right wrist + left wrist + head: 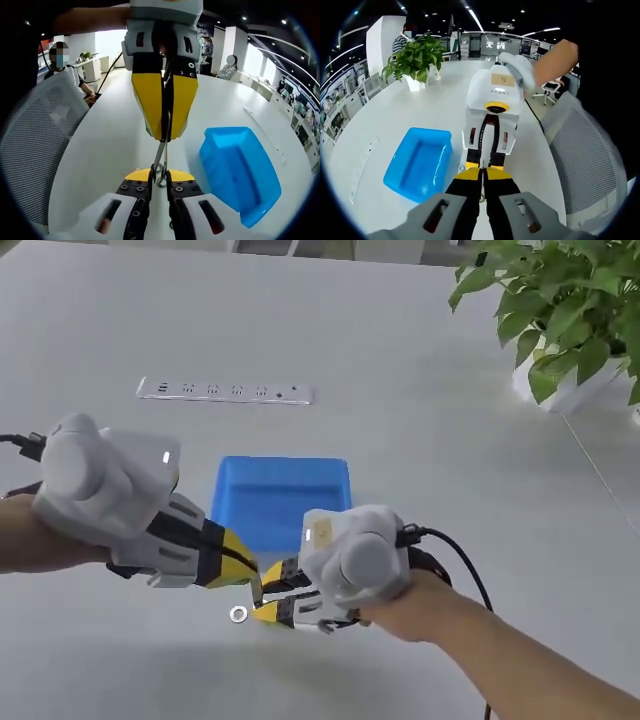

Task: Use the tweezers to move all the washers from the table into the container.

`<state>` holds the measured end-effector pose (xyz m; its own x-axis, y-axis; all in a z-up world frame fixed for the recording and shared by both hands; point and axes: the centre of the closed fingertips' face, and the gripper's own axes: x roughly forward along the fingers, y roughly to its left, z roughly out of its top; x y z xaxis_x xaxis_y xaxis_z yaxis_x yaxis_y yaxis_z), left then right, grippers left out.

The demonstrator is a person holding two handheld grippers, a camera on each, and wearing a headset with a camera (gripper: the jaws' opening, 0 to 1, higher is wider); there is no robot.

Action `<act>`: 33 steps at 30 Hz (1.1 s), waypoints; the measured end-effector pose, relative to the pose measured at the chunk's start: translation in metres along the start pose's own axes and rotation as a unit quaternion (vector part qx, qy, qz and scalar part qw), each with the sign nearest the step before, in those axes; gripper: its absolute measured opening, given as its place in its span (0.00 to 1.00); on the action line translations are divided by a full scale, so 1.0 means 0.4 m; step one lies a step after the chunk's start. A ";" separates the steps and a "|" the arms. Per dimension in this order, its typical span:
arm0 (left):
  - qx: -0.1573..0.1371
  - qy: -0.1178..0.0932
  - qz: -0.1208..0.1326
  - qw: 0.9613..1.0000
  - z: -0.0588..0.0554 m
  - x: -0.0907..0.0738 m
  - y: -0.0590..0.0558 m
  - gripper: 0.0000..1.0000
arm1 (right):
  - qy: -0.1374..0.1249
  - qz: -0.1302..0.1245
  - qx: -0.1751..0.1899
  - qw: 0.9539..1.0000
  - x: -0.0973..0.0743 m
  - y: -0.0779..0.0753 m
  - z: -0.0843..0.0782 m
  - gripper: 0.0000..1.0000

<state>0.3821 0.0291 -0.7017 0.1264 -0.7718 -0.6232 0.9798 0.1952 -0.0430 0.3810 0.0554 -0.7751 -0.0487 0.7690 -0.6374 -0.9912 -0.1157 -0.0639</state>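
Note:
A small metal washer (238, 614) lies on the white table, just in front of the two grippers. They face each other tip to tip in front of the blue container (283, 466). My left gripper (250, 576) comes in from the left with its yellow jaws shut on thin metal tweezers (162, 150). The tweezers' lower end runs between the jaws of my right gripper (160, 176), which look shut on it. Seen from the left gripper (482, 173), the right gripper points straight back at me, with the container (445, 155) to its left.
A white power strip (225, 391) lies beyond the container. A potted plant (565, 310) stands at the far right. A grey mesh chair (585, 150) is at the table's near side. The table edge runs on the right (600, 480).

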 end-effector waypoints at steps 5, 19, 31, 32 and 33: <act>-0.001 -0.002 -0.002 1.000 0.001 0.004 -0.001 0.05 | 0.002 0.002 0.002 1.000 0.000 0.002 -0.003 0.12; 0.006 0.006 -0.003 1.000 -0.006 0.010 -0.006 0.05 | 0.007 0.003 0.024 1.000 0.000 0.003 -0.004 0.07; 0.012 0.010 0.005 1.000 -0.003 0.011 -0.005 0.06 | 0.006 0.003 0.036 0.999 -0.003 0.004 -0.005 0.06; 0.012 0.011 0.007 1.000 -0.004 0.010 -0.005 0.06 | 0.006 0.003 0.036 0.999 -0.002 0.003 -0.005 0.06; 0.011 0.011 0.009 1.000 -0.005 0.010 -0.004 0.06 | 0.006 0.003 0.037 0.999 -0.002 0.003 -0.004 0.06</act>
<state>0.3808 0.0270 -0.7055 0.1399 -0.7544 -0.6414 0.9808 0.1945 -0.0148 0.3800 0.0534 -0.7760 -0.0537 0.7614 -0.6461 -0.9973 -0.0728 -0.0028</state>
